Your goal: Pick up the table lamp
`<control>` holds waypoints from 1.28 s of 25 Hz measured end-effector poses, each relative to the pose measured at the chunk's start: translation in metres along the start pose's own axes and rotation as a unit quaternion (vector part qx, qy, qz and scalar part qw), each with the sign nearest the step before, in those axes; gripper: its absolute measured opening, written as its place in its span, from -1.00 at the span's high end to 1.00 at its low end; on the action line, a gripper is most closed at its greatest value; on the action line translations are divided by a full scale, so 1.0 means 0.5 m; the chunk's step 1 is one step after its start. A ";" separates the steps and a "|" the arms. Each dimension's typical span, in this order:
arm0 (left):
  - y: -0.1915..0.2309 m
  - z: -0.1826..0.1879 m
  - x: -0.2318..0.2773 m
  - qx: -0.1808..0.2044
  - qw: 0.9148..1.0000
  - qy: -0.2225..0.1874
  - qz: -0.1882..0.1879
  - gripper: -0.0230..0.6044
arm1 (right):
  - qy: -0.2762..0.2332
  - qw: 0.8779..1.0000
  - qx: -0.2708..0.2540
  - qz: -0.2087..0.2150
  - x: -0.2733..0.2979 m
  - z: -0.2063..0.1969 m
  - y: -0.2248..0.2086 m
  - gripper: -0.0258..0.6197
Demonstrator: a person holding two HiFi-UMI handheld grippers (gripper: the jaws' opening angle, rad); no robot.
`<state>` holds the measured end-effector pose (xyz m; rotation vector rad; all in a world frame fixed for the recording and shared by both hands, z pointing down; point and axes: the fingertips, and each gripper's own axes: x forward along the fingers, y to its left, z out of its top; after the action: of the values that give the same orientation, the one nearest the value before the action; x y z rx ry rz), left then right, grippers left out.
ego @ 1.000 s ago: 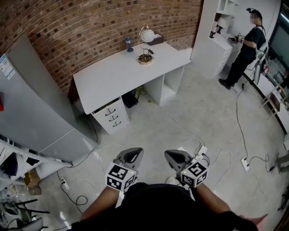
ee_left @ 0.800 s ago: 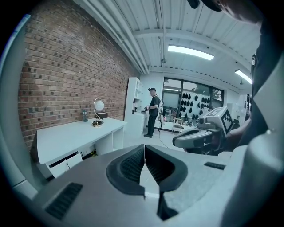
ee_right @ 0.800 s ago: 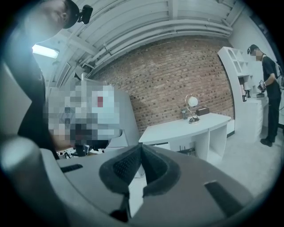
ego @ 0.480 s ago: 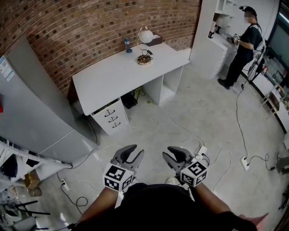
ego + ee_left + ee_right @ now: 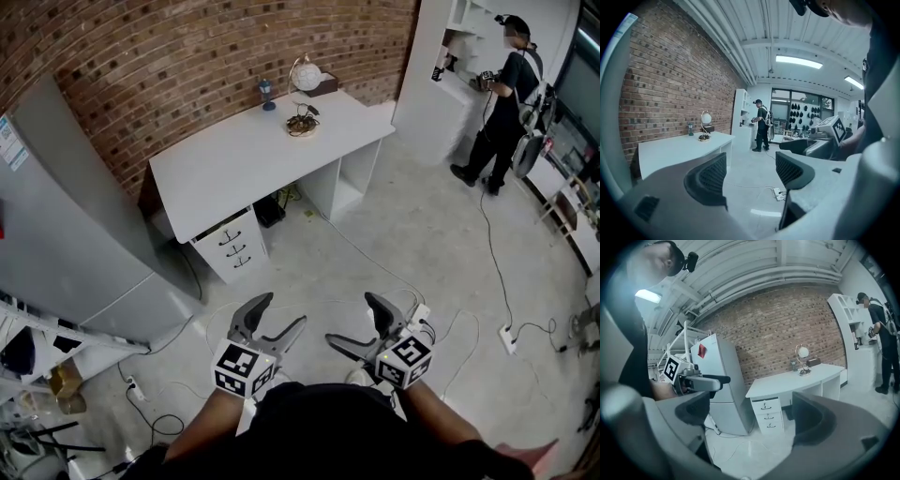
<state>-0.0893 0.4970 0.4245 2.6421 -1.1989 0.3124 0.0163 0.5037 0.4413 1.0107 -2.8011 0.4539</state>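
L gripper point(image 5: 283, 309), R gripper point(image 5: 350, 317) newly wide

Red-brown brick wall point(image 5: 187, 56) with pale mortar lines. In front of it, a plain white desk point(image 5: 234, 164). The table lamp point(image 5: 305, 74) has a white globe shade and a gold curved stem. Light grey fridge point(image 5: 66, 216) with 1 small red sticker point(image 5: 701, 350). Pale grey floor point(image 5: 412, 234). A person point(image 5: 502, 94) dressed in black.

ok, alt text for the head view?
Looking down from the person's head: the left gripper and right gripper, jaws just opened and empty, held over a floor well short of a white desk against a brick wall. The table lamp stands near the desk's back edge; another person stands at right.
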 end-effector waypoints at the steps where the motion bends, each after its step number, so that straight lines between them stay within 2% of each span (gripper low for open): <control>1: 0.006 -0.002 -0.004 0.001 1.000 -0.001 -0.003 -0.09 | -0.002 1.000 -0.001 0.000 0.008 0.000 0.005 -0.83; 3: 0.021 -0.004 -0.011 0.005 1.000 -0.001 -0.007 -0.12 | -0.002 1.000 -0.003 0.000 0.025 0.001 0.017 -0.91; 9: 0.089 -0.006 -0.049 0.010 1.000 0.000 -0.006 -0.16 | -0.003 1.000 -0.006 -0.007 0.082 0.012 0.049 -0.92; 12: 0.123 -0.023 -0.059 0.013 1.000 0.012 -0.009 -0.16 | -0.013 1.000 0.002 -0.015 0.106 0.014 0.060 -0.92; 18: 0.163 -0.047 -0.043 0.008 1.000 0.023 -0.015 -0.16 | 0.028 0.999 0.000 -0.020 0.141 -0.014 0.062 -0.92; 22: 0.175 -0.046 0.008 -0.004 1.000 0.020 -0.021 -0.16 | 0.033 0.999 0.007 -0.023 0.159 -0.020 0.011 -0.92; 26: 0.201 -0.037 0.088 0.000 1.000 0.026 -0.013 -0.16 | 0.025 0.999 0.013 -0.019 0.189 -0.009 -0.078 -0.92; 32: 0.258 0.052 0.255 0.018 1.000 0.022 0.001 -0.16 | 0.009 1.000 0.026 -0.002 0.245 0.072 -0.256 -0.92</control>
<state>-0.1026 0.3161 0.4502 2.6484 -1.1941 0.3947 0.0034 0.3248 0.4642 1.0173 -2.7837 0.5344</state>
